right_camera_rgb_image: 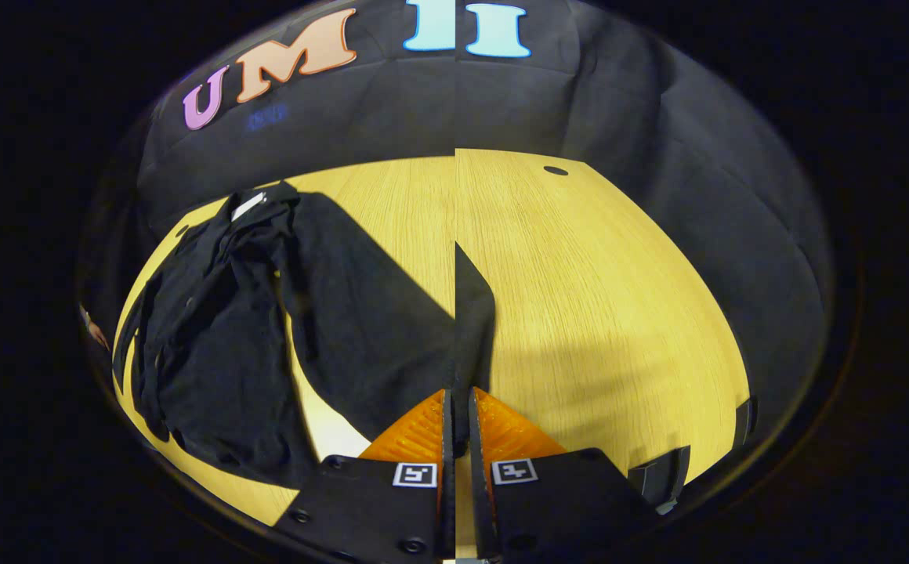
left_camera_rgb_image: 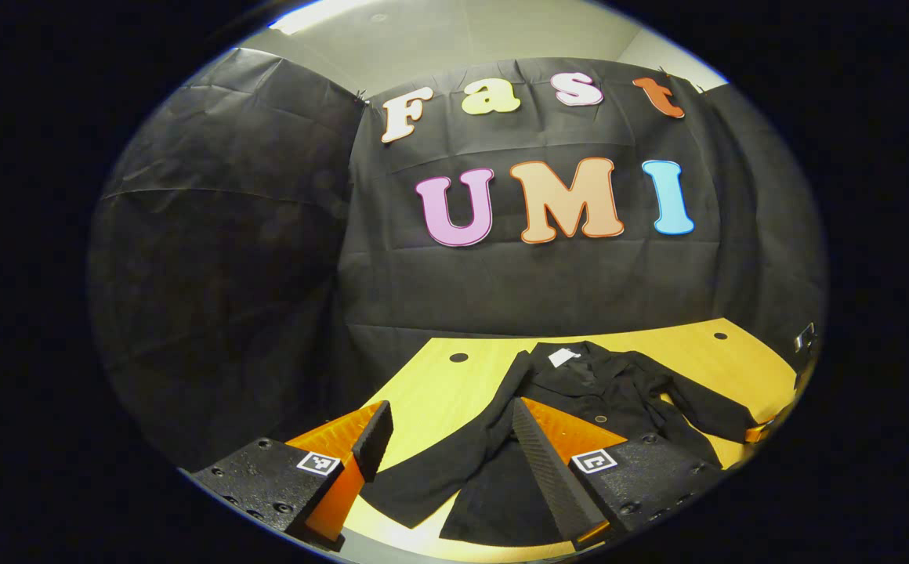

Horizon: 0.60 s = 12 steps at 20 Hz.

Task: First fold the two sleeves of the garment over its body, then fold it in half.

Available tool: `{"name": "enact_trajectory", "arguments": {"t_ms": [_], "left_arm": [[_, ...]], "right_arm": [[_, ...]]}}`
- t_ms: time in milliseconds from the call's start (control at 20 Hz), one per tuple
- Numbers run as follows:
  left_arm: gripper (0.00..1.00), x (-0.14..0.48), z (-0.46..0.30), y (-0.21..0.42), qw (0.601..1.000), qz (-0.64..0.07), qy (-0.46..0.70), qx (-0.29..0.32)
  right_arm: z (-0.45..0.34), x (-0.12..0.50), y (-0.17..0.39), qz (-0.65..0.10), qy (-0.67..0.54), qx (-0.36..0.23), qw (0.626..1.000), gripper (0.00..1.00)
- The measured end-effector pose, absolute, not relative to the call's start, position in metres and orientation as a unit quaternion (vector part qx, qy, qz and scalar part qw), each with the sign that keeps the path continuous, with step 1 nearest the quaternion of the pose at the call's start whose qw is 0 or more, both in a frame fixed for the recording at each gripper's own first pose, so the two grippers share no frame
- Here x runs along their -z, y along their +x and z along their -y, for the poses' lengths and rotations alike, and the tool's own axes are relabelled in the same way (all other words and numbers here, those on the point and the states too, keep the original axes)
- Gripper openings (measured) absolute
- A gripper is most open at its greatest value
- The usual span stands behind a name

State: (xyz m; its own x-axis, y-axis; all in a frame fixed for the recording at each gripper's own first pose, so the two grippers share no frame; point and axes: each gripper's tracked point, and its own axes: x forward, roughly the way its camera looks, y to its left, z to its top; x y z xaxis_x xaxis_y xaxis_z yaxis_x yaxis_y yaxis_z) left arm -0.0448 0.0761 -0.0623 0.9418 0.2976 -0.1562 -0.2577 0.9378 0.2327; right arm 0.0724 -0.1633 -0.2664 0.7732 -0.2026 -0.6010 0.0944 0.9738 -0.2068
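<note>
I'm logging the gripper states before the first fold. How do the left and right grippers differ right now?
The left gripper has its fingers wide apart, gripping nothing; the right gripper has its fingers closed on the end of a sleeve. The left gripper is held above the black garment, whose near sleeve lies spread between its fingers; the right gripper is low, beside the garment's body. Both are over the wooden table.

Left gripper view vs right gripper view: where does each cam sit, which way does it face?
Left gripper view: rides the left gripper, low at the table's near edge, facing the black jacket and the booth wall; own fingers apart.
Right gripper view: rides the right gripper, tilted down over the table; own fingers pinch a sleeve.
Shared: the jacket, the wooden table, the wall.
</note>
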Motion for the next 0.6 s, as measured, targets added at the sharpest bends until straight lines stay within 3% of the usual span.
{"name": "enact_trajectory", "arguments": {"t_ms": [200, 600], "left_arm": [[0.92, 0.066, -0.071, -0.044, 0.980, -0.099, 0.106, -0.140], [0.92, 0.070, -0.065, -0.050, 0.977, -0.106, 0.111, -0.146]], "right_arm": [[0.162, 0.269, 0.072, -0.334, -0.059, 0.071, 0.938, 0.11], [0.160, 0.269, 0.076, -0.346, -0.045, 0.067, 0.935, 0.02]]}}
